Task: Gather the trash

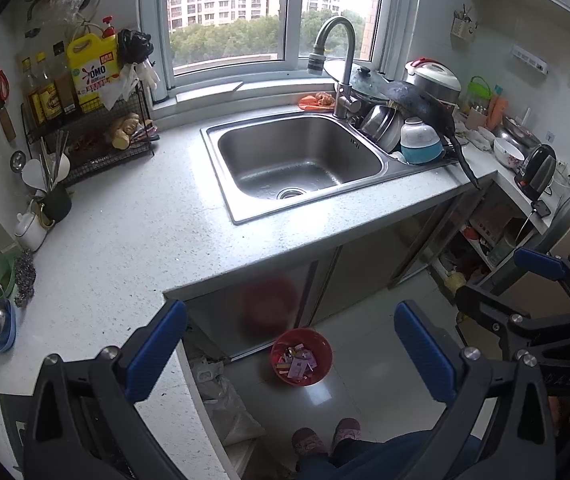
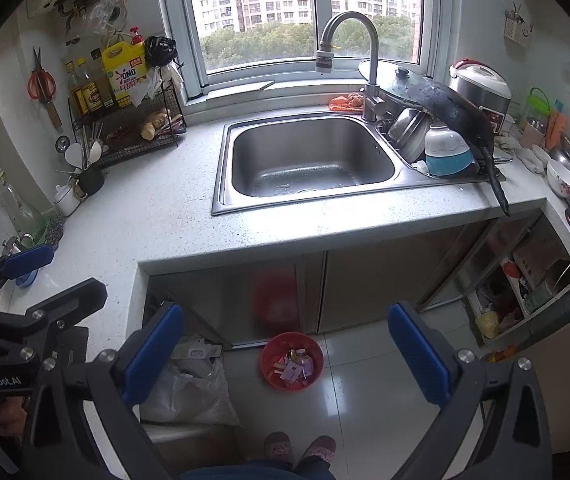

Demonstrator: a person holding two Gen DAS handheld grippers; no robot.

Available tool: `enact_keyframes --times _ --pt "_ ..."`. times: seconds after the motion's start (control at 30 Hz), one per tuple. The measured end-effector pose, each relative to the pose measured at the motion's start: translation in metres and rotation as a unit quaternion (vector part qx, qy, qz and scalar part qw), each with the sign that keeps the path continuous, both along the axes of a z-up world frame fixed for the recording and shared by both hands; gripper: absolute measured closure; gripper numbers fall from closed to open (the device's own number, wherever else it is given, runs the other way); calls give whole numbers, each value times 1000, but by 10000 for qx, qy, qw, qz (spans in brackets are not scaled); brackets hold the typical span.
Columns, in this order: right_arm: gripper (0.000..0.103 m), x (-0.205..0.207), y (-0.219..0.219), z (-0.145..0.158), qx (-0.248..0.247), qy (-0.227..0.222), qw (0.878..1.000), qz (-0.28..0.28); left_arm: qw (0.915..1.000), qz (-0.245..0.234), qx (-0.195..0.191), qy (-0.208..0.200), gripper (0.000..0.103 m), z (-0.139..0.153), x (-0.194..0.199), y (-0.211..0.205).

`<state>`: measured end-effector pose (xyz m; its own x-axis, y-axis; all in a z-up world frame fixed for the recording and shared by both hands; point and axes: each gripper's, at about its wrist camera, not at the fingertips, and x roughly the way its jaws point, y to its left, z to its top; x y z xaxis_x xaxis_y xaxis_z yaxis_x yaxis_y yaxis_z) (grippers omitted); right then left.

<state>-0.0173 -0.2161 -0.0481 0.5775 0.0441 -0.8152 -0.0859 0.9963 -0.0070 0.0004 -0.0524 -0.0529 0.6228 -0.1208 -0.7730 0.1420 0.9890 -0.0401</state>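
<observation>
Open floor (image 2: pixel 365 392) is lying around the red bin (image 2: pixel 292 360); the surface (image 2: pixel 157 216) edge and a white bag (image 2: pixel 189 388) are crowding its left.

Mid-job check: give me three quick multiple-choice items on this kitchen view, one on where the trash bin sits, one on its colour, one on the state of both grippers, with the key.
1. Where is the trash bin?
A. In the sink
B. On the floor in front of the cabinet below the sink
C. On the windowsill

2. What colour is the bin?
A. Red
B. Blue
C. White

3. How are the two grippers?
A. Both shut on wrappers
B. Left shut, right open
C. Both open and holding nothing

Key:
1 B: the bin stands on the floor tiles by the cabinet, not in the sink.
2 A: its wall is red, wrappers inside.
3 C: left gripper and right gripper show wide gaps, nothing between.
</observation>
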Motion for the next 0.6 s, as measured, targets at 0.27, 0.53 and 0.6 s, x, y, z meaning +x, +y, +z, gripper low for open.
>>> enact_keyframes --times 0.27,0.53,0.6 --pt "1 -3 1 0 -35 19 10000 -24 10000 9 29 -40 0 0 -3 0" --pt "1 -4 0 -1 -25 34 10000 -34 10000 16 -60 -16 0 -1 -3 0" --pt "1 -5 1 -1 -29 42 10000 -46 10000 13 -46 -16 0 -2 -3 0"
